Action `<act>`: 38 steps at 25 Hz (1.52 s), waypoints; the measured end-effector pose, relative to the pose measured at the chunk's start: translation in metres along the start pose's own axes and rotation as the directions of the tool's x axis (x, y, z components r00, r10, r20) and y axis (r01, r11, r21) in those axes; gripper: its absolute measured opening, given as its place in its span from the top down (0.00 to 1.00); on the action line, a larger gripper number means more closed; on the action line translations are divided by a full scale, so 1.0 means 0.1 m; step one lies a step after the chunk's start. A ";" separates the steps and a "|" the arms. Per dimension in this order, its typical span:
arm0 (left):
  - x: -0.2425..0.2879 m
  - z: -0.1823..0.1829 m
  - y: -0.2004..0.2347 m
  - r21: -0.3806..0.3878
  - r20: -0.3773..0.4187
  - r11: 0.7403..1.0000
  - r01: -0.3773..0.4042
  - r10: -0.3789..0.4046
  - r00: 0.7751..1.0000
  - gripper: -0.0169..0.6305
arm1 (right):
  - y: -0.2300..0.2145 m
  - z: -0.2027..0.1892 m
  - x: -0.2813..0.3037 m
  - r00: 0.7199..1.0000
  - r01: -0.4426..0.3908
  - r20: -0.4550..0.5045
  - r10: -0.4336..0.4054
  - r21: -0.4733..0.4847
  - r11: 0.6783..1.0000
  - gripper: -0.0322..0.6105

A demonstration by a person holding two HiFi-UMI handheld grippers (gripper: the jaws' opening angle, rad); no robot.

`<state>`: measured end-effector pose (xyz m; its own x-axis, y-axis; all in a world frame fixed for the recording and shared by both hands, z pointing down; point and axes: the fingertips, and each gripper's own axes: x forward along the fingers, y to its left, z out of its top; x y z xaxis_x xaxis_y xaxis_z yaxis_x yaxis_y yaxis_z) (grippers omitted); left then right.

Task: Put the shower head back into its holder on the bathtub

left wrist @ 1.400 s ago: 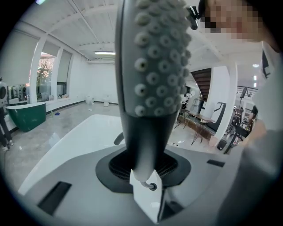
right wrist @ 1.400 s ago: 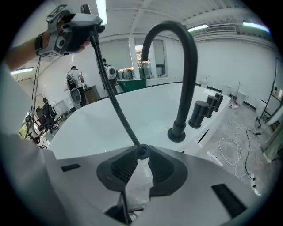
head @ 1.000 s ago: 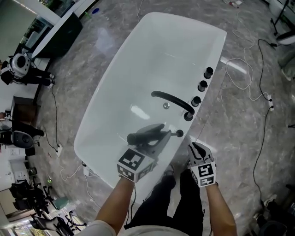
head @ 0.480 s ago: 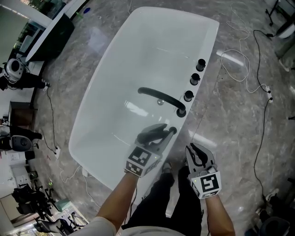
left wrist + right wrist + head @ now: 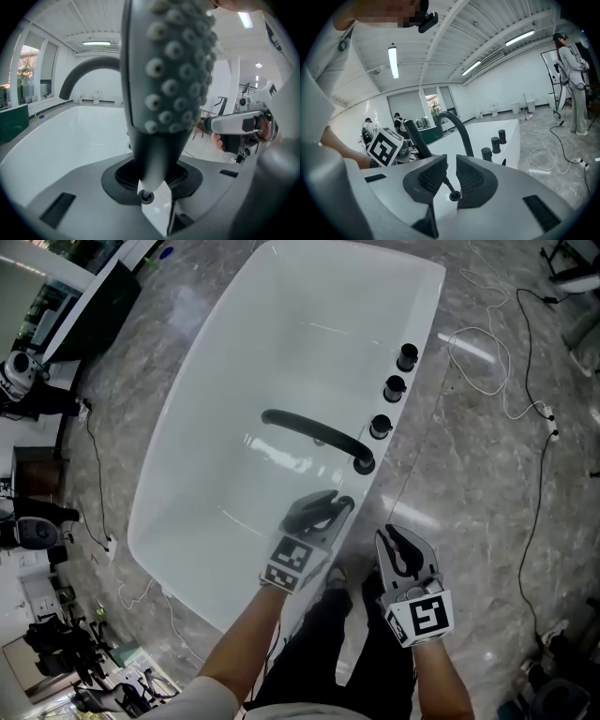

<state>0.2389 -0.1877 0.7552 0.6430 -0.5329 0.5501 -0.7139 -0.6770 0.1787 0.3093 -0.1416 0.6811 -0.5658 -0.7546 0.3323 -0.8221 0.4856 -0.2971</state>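
**Grey shower head lowered to the tub rim, not yet seated**

Nearest me, low and right of centre in the head view, my right gripper (image 5: 400, 549) hangs idle. Its jaws are a slit apart with nothing between them, and it has lifted a little over the last second. Just left of it, my left gripper (image 5: 314, 518) is clamped on the shower head (image 5: 168, 70), whose nozzle face fills that gripper's own view. Since a second ago this hand has sunk toward the white bathtub (image 5: 187, 484). The handle's dark end now sits at the near rim, at what I take for the holder (image 5: 347, 503) — a small dark spot. Whether the end has entered it I cannot tell. By my reading the carry is over and only the final seating remains. Beyond, toward frame centre, the black spout (image 5: 309, 432) arcs over the basin — and three black knobs (image 5: 395, 387) run up the rim toward the upper right. Cables (image 5: 525, 381) trail over the marble floor at far right.
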 end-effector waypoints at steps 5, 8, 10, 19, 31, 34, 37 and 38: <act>0.16 -0.24 -0.03 0.024 -0.039 1.000 0.002 -0.001 0.999 0.80 | -0.07 -0.19 0.03 1.000 -0.004 -0.021 0.004 0.019 1.000 0.84; 0.31 -0.43 0.00 0.033 -0.061 0.999 -0.004 0.006 0.998 0.80 | -0.08 -0.25 0.06 1.000 -0.010 -0.026 0.010 0.027 1.000 0.84; 0.39 -0.52 0.02 0.035 -0.072 0.999 -0.007 0.009 0.997 0.80 | -0.07 -0.29 0.08 0.999 -0.014 -0.033 0.015 0.029 0.999 0.84; 0.59 -0.72 -0.02 0.070 -0.117 0.997 -0.012 0.020 0.993 0.80 | -0.14 -0.35 0.11 0.999 -0.024 -0.048 0.026 0.049 0.999 0.84; 0.70 -0.83 0.02 0.091 -0.117 0.995 -0.034 0.045 0.992 0.80 | -0.13 -0.36 0.12 0.997 -0.046 -0.062 0.050 0.065 0.997 0.84; 0.72 -0.82 0.01 0.095 -0.097 0.994 -0.047 0.057 0.994 0.80 | -0.12 -0.37 0.12 0.996 -0.048 -0.068 0.052 0.065 0.997 0.84; 0.72 -0.82 0.01 0.097 -0.079 0.994 -0.050 0.058 0.995 0.80 | -0.09 -0.38 0.11 0.996 -0.051 -0.077 0.055 0.063 0.997 0.84; 0.72 -0.83 0.01 0.100 -0.072 0.994 -0.050 0.057 0.996 0.80 | -0.08 -0.38 0.11 0.995 -0.051 -0.078 0.056 0.062 0.997 0.84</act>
<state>0.2619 -0.1848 0.8624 0.5797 -0.5327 0.6166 -0.7135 -0.6973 0.0683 0.3075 -0.1369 0.7208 -0.6140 -0.6894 0.3844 -0.7868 0.4954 -0.3682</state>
